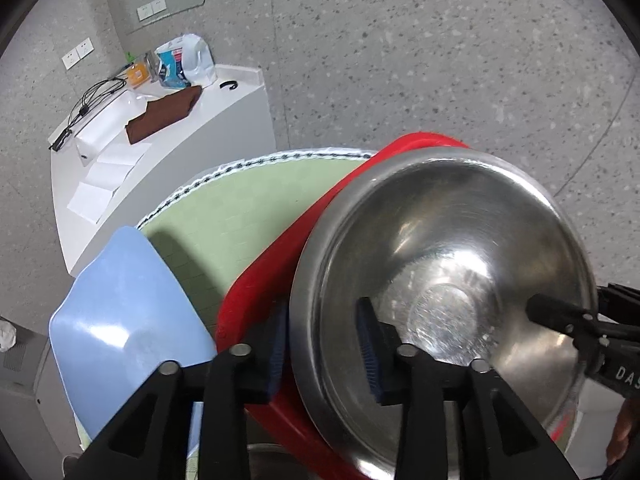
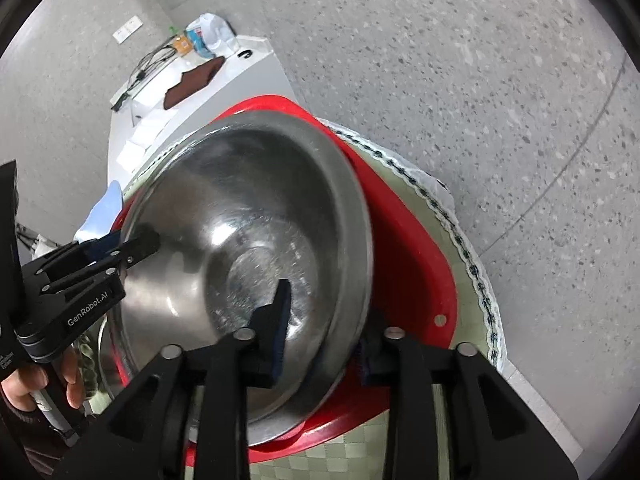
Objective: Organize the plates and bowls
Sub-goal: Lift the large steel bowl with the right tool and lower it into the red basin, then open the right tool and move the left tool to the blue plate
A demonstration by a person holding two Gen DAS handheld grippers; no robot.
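Steel bowl (image 1: 440,280) going onto the red plate (image 1: 256,304) — partway done.
Left gripper (image 1: 324,340) and right gripper (image 2: 324,332) each pinch its rim; blue plate (image 1: 120,304) not yet stacked.

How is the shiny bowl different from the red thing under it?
The steel bowl is silver, round and mirror-shiny; the red basin is bright plastic with flatter sides. The bowl is smaller and sits tilted over the basin. The left gripper and right gripper each straddle the bowl's rim, not the basin's. Both are open-topped dishes above the green table.
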